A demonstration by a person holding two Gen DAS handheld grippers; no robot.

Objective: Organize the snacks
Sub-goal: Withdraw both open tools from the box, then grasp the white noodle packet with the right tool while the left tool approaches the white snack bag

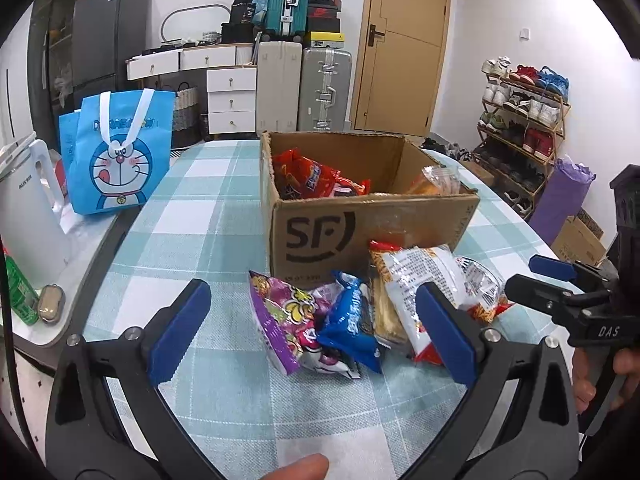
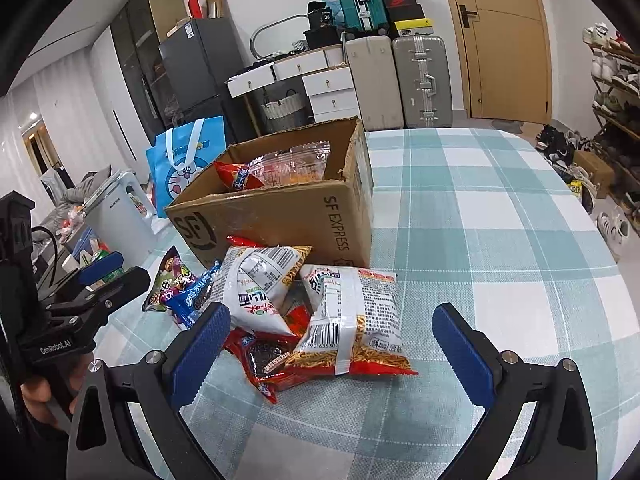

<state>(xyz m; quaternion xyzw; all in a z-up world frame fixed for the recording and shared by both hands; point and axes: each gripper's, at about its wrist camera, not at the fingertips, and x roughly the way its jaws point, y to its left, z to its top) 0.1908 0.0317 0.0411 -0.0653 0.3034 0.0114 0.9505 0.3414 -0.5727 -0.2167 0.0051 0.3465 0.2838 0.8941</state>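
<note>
An open SF cardboard box (image 1: pixel 320 236) (image 2: pixel 280 216) stands on the checked tablecloth and holds a red snack bag (image 1: pixel 316 178) and a clear-wrapped orange pack (image 1: pixel 436 182). In front of it lies a pile of snacks: a purple bag (image 1: pixel 280 320), a blue bag (image 1: pixel 352 320), a white-and-red noodle-snack bag (image 2: pixel 356 320), another white bag (image 2: pixel 260 284) and a red pack (image 2: pixel 268 360). My left gripper (image 1: pixel 316 328) is open, just short of the purple and blue bags. My right gripper (image 2: pixel 332 344) is open, just short of the noodle-snack bag; it also shows in the left wrist view (image 1: pixel 532 276).
A blue Doraemon tote (image 1: pixel 120 152) and a white kettle (image 1: pixel 24 208) stand on a side counter left of the table. A green bottle (image 1: pixel 20 296) is at the far left. Suitcases, drawers and a shoe rack (image 1: pixel 524 128) line the room behind.
</note>
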